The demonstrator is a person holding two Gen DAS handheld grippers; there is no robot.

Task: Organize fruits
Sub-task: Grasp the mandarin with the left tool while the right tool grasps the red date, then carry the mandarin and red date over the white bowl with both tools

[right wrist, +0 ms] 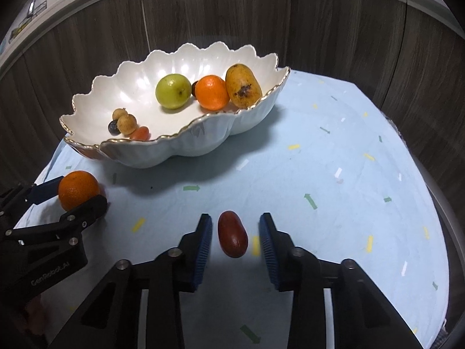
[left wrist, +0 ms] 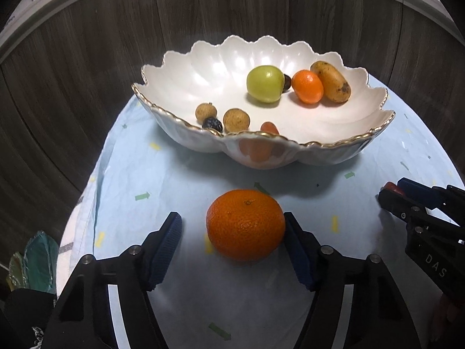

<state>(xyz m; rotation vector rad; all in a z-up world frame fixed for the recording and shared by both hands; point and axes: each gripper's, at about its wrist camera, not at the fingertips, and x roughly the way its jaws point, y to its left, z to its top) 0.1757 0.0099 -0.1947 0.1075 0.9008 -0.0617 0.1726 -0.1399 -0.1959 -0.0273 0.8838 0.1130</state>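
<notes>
A large orange (left wrist: 245, 225) lies on the blue cloth in front of the white scalloped bowl (left wrist: 261, 157). My left gripper (left wrist: 231, 218) straddles it: the right pad (left wrist: 293, 232) touches its side and the left pad stands apart, so the gripper is open. In the right wrist view a dark red oval fruit (right wrist: 232, 234) lies between the fingers of my right gripper (right wrist: 236, 218), with a gap on each side, also open. The bowl (right wrist: 174, 151) holds a green fruit (right wrist: 173, 91), a small orange (right wrist: 211, 91), a spotted yellow fruit (right wrist: 242, 85) and several small fruits.
A light blue cloth (right wrist: 334, 203) printed with small arrows covers the table. Dark wood panelling (left wrist: 72, 72) rises close behind the bowl. The table edge falls away on the left, where a teal object (left wrist: 37, 261) sits. The left gripper (right wrist: 80, 192) shows at the right wrist view's left.
</notes>
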